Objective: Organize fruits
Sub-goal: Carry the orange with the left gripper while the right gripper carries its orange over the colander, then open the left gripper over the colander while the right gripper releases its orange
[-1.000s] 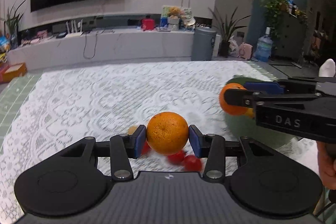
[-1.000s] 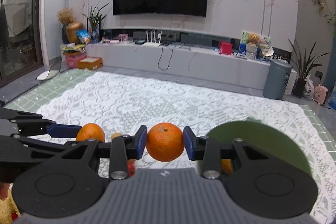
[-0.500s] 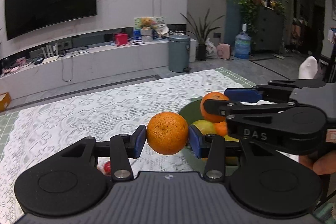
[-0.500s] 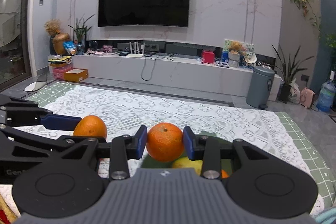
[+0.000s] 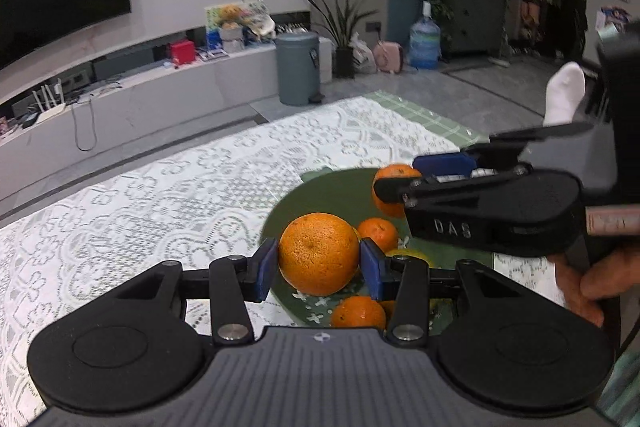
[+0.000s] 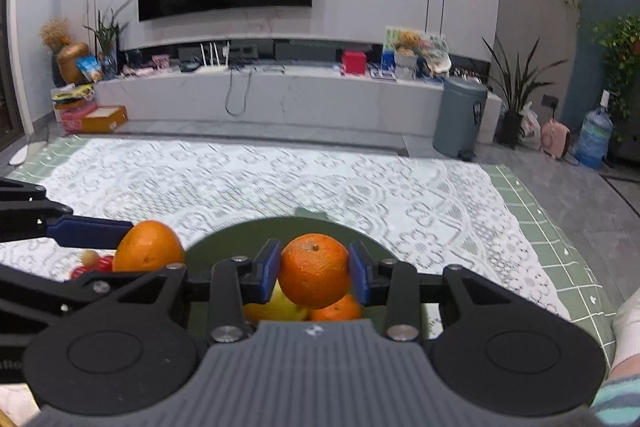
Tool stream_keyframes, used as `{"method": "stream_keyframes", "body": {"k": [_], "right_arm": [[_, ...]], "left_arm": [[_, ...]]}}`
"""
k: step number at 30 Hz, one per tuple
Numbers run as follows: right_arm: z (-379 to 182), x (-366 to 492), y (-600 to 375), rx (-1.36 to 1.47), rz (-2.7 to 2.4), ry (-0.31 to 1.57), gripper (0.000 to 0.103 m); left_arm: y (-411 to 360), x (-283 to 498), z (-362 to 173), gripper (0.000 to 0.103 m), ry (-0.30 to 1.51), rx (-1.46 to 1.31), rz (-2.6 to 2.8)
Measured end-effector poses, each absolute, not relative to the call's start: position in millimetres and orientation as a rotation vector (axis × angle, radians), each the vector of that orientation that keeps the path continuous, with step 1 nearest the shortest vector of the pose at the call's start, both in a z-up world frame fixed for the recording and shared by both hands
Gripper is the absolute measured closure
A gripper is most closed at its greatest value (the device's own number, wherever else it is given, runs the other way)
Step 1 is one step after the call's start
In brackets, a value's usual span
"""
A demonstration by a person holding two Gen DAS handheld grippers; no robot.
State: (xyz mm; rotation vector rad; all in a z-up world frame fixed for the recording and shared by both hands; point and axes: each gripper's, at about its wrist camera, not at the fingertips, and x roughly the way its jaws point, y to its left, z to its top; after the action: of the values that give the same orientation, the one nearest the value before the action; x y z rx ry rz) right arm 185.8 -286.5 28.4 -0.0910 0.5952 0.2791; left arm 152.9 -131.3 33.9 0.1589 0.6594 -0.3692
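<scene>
- Fruit first: we see the left gripper [image 5: 319,265] with its blue pads clamped on a large, pebbled round orange [image 5: 319,253], carried above the near-left rim of a dark green round plate [image 5: 320,195]
- we see the right gripper [image 6: 314,275] likewise clamped on a smaller, deeper-coloured round orange [image 6: 314,270], held over the same plate [image 6: 240,239]; from the left wrist view this gripper sits at 3 o'clock, with a person's hand [image 5: 588,279] on its handle
- on the plate we count small tangerines [image 5: 378,234] and a yellow-green fruit [image 5: 408,254], partly hidden by the fingers
- the plate rests on a white lace tablecloth [image 5: 160,195]; small red fruits [image 6: 94,265] lie on the cloth at 9 o'clock of the plate in the right wrist view
- at 12 o'clock, well apart, stands a grey pedal bin [image 6: 460,115]
</scene>
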Motion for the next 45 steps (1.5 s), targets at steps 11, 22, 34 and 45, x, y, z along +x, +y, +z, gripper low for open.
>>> {"method": "stream_keyframes", "body": {"k": [11, 22, 34, 45], "right_arm": [[4.9, 221.2, -283.6, -0.126, 0.286, 0.779, 0.068], [0.0, 235.9, -273.4, -0.182, 0.291, 0.860, 0.068], [-4.0, 241.2, -266.0, -0.226, 0.287, 0.854, 0.068], [-5.0, 235.8, -265.5, -0.209, 0.283, 0.831, 0.063]], "left_arm": [[-144.6, 178.1, 18.2, 0.053, 0.842, 0.238, -0.431], [-148.6, 199.7, 9.2, 0.053, 1.004, 0.240, -0.473], [-147.8, 208.3, 0.2, 0.053, 1.041, 0.217, -0.507], [-146.3, 203.9, 2.7, 0.051, 1.036, 0.201, -0.516]]}}
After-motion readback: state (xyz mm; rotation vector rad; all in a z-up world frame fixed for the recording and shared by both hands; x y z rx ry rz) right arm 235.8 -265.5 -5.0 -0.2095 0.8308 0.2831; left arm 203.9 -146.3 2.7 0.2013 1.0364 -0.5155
